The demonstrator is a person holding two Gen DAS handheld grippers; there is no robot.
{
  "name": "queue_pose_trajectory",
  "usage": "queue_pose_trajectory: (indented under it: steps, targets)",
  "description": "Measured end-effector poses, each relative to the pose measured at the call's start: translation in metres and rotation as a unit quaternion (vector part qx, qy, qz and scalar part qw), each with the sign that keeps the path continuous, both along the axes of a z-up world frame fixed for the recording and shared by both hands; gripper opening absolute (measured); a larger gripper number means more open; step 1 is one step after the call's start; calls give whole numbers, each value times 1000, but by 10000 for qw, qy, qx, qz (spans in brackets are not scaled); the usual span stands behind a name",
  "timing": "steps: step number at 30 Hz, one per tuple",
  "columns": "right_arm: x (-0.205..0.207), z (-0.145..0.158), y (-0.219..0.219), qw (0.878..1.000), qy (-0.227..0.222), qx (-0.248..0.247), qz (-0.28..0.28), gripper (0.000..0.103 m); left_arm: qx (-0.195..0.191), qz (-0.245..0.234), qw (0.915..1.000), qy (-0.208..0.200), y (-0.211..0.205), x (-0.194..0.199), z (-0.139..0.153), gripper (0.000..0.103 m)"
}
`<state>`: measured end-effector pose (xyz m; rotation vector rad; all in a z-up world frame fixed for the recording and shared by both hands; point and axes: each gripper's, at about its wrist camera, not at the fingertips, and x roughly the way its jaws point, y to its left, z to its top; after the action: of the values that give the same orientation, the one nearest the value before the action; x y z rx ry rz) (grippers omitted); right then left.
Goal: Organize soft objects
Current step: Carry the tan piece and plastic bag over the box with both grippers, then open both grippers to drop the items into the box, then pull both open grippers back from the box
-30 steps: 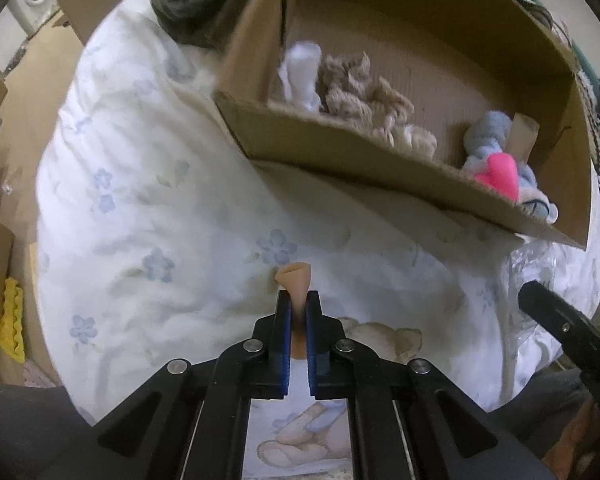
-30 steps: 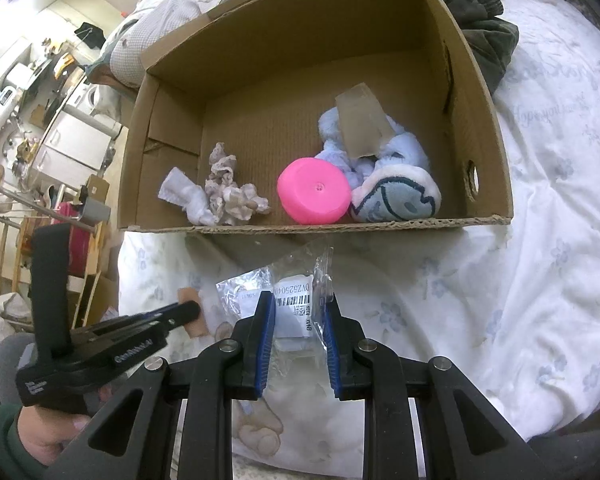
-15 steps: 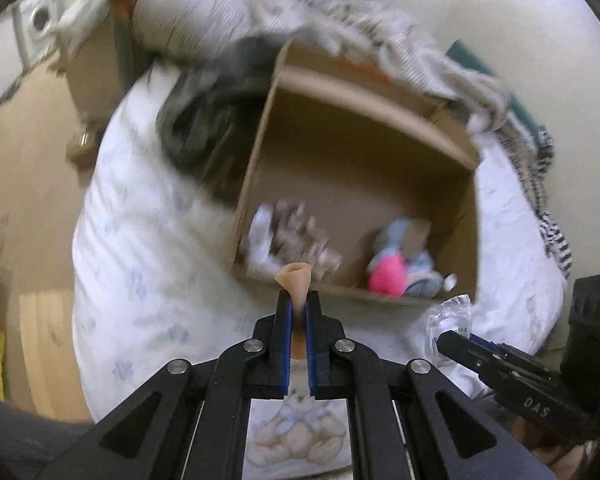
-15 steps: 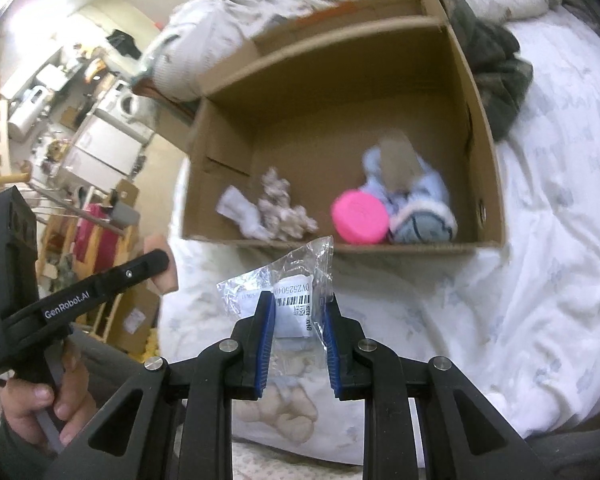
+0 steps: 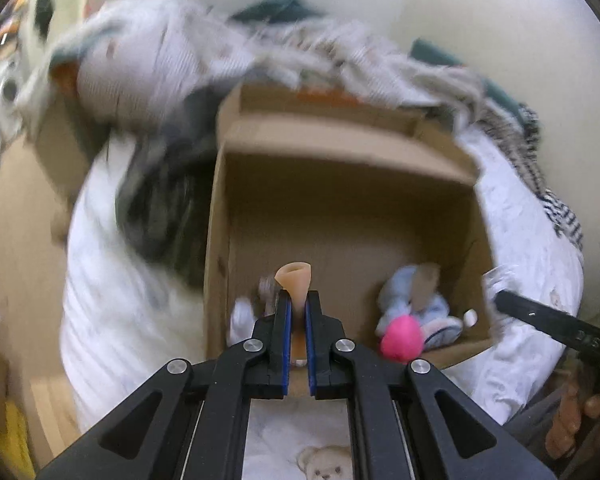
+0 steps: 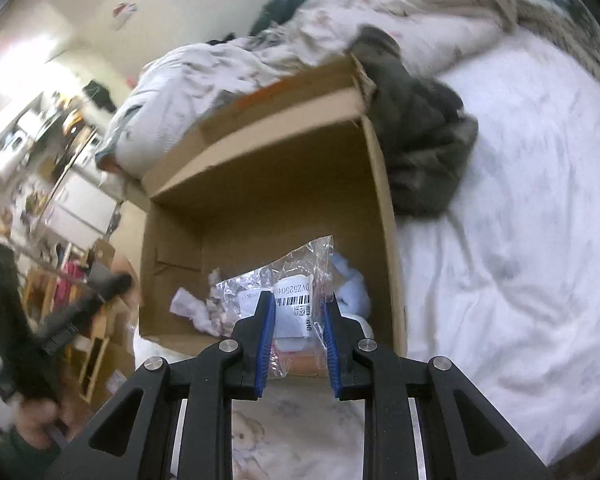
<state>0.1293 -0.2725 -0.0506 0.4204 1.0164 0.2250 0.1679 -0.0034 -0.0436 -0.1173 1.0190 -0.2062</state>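
Several soft toys already lie in the cardboard box (image 5: 340, 184) at frame centre, while the left gripper (image 5: 295, 312) pinches a tan rubbery piece (image 5: 294, 280) and the right gripper (image 6: 298, 320) clamps a plastic packet (image 6: 296, 280), both unplaced.

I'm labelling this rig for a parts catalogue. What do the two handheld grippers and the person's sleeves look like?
Both the left gripper and right gripper have black angular plastic frames with silver round bolts and two flat fingers lined with blue pads. Seen from the side, each has a long black body with small white lettering, blurred here. A dark green sleeve shows at one wrist.
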Motion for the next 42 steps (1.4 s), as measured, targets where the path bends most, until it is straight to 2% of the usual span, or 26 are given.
queue_pose_trajectory:
  steps: [2, 6, 12, 16, 18, 20, 23, 24, 25, 26, 27, 28, 35, 38, 42]
  targets:
    - [2, -4, 3, 9998, 68, -201, 4, 25, -218, 26, 9996, 168, -2, 2, -7, 6]
    - [7, -10, 11, 9995, 138, -240, 121, 25, 100, -150, 9998, 53, -15, -2, -8, 6]
    - [7, -17, 24, 9988, 166, -334, 325, 25, 50, -113, 9999, 89, -21, -3, -10, 6]
    - [5, -9, 34, 9982, -92, -242, 543, 25, 3, -243, 9997, -24, -27, -6, -8, 7]
    - [3, -6, 39, 9974, -200, -279, 628, 25, 59, -321, 9995, -40, -32, -8, -7, 11]
    - [2, -5, 42, 9972, -216, -284, 654, 25, 135, -362, 9993, -22, -35, -9, -6, 20]
    - [3, -5, 45, 9970, -225, -324, 666, 25, 267, -380, 9989, -116, -38, -12, -3, 24]
    - [3, -4, 45, 9970, -233, -378, 633, 29, 312, -382, 9987, -134, -38, -12, -3, 29]
    - [3, -4, 44, 9972, -232, -365, 611, 42, 361, -365, 9986, -156, -38, -13, -2, 40]
    - [3, -4, 42, 9976, -225, -316, 579, 56, 421, -323, 9983, -223, -38, -14, -1, 56]
    - [3, -3, 39, 9980, -236, -296, 505, 83, 463, -282, 9981, -297, -37, -15, 1, 62]
    - [2, -2, 36, 9983, -297, -305, 387, 90, 503, -239, 9977, -380, -36, -16, 2, 65]
    - [2, 6, 29, 9984, -367, -399, 126, 92, 711, 0, 9948, -731, -24, -22, 18, 65]
    - [-1, 14, 28, 9975, -568, -405, 49, 102, 714, 232, 9935, -861, -15, -28, 26, 65]
    - [-8, 21, 25, 9961, -780, -403, -52, 103, 822, 512, 9897, -1051, -6, -37, 36, 65]
